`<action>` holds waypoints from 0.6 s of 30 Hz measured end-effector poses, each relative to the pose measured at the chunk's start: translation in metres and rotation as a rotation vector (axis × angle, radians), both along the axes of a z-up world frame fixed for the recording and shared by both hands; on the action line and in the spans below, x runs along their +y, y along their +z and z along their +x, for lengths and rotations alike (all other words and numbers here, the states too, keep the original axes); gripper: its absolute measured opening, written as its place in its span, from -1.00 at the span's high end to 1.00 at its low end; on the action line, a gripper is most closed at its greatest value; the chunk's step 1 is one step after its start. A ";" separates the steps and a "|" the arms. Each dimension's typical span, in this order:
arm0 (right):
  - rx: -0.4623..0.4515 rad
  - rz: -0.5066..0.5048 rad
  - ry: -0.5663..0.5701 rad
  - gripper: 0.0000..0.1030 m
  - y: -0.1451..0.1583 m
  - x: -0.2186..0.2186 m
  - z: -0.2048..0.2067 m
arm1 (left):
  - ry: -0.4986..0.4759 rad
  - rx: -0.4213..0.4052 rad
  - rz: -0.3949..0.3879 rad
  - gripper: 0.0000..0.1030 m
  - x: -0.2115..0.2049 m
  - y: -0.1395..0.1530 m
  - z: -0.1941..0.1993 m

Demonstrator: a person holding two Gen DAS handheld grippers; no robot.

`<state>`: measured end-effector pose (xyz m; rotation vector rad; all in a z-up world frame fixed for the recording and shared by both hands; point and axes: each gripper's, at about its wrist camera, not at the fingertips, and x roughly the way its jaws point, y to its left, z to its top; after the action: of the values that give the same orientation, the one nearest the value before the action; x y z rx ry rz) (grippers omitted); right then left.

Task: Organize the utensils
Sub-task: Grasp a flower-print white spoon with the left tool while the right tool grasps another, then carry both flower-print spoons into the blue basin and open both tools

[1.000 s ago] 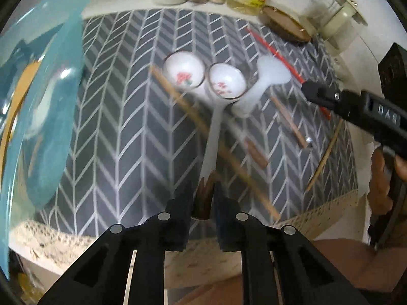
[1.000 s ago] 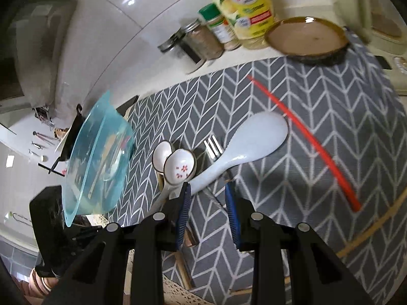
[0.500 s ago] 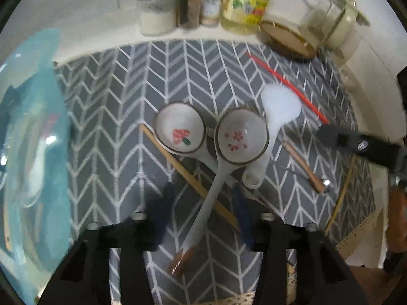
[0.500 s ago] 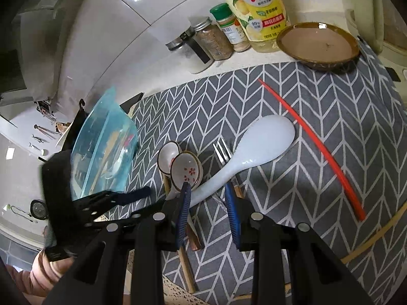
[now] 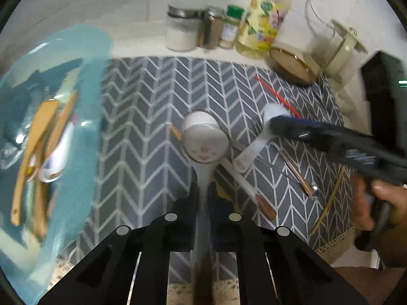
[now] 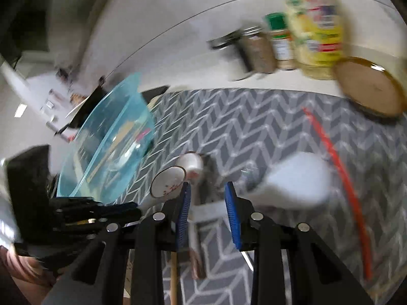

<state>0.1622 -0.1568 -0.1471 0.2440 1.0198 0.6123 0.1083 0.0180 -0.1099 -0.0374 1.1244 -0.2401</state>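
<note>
Left wrist view: left gripper (image 5: 203,190) is clamped on the handle of a ceramic spoon (image 5: 205,141). Spoon's long axis runs straight away from the gripper, bowl end pointing toward the spice jars (image 5: 203,31), brown handle tip back between the fingers. It sits over the herringbone mat (image 5: 142,101), mid-mat. A second ceramic spoon (image 5: 197,118) is mostly hidden just behind the first bowl. White rice paddle (image 5: 257,142) lies right of the held spoon, blade toward the brown dish (image 5: 290,67), handle toward the camera. Fork (image 5: 258,125) is just beside the paddle. Red chopstick (image 5: 277,96) lies diagonally beyond the paddle. Blue bin (image 5: 81,117) is left of the mat, wooden utensils (image 5: 35,147) inside. Right gripper (image 5: 282,127) reaches in over the paddle blade.

Right wrist view, blurred: right gripper (image 6: 207,203) has jaws apart with nothing between the pads (image 6: 184,211); paddle handle lies below the gap, blade (image 6: 295,183) off to its right. Held spoon (image 6: 168,181) tilts, bowl toward the bin (image 6: 109,139).
</note>
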 end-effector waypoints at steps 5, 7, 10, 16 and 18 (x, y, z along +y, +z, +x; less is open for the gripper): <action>0.040 0.000 0.053 0.46 -0.026 0.030 0.020 | 0.038 -0.022 -0.013 1.00 0.013 0.014 -0.012; 0.041 -0.014 0.064 0.46 -0.031 0.039 0.028 | 0.048 -0.027 -0.003 1.00 0.015 0.014 -0.013; 0.027 -0.072 0.096 0.46 -0.037 0.061 0.035 | 0.060 0.030 0.011 1.00 0.017 -0.004 -0.010; -0.055 -0.176 0.131 0.75 -0.041 0.077 0.033 | 0.068 0.055 0.008 0.93 0.019 -0.018 -0.014; -0.058 -0.180 0.129 0.81 -0.042 0.075 0.034 | 0.074 0.064 0.012 0.57 0.018 -0.023 -0.011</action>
<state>0.1959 -0.0819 -0.1886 0.0020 1.0329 0.6364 0.0968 0.0364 -0.1327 -0.0769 1.1862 -0.1673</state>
